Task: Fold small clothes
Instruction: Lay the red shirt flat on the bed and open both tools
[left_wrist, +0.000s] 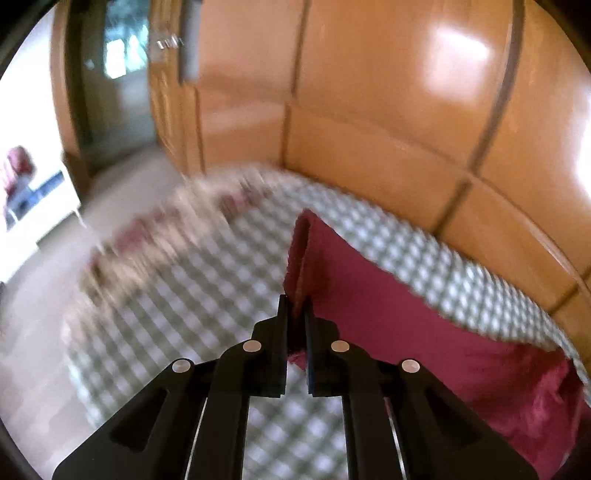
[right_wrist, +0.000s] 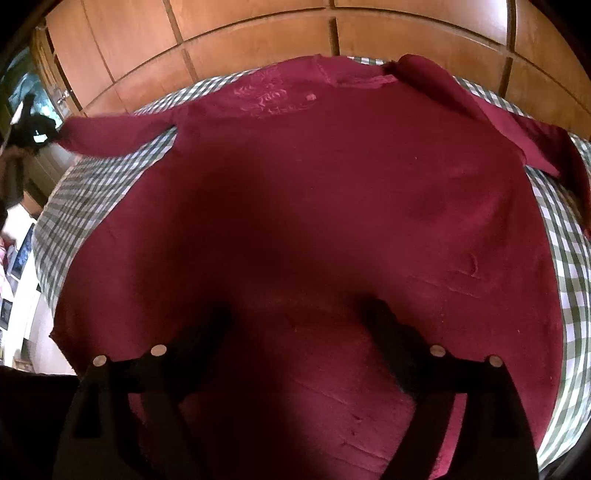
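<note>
Fabric first: from the left wrist, the left gripper (left_wrist: 297, 328) has its black jaws nearly together on the cuff of a dark red soft cotton long-sleeved shirt (left_wrist: 388, 306), the sleeve end standing up between the pads and lifted off the bed. It droops in a limp fold, so I'd judge it light, floppy and not slippery; pinching at a cuff, hem or shoulder seam looks the sound way to carry it. Below lies a green-and-white checked bedsheet (left_wrist: 192, 295), blurred, running to the bed's far edge against glossy orange-brown wooden wardrobe panels (left_wrist: 388, 110). A doorway shows at upper left.

Over to the right wrist: the right gripper (right_wrist: 295, 325) hovers with jaws spread wide, nothing between them, above the shirt's lower body. The shirt lies spread flat across the bed, collar toward the far edge, one sleeve stretched to the left edge where the other gripper takes it, the right sleeve folded near the far right corner. Pale embroidery marks the chest.
</note>
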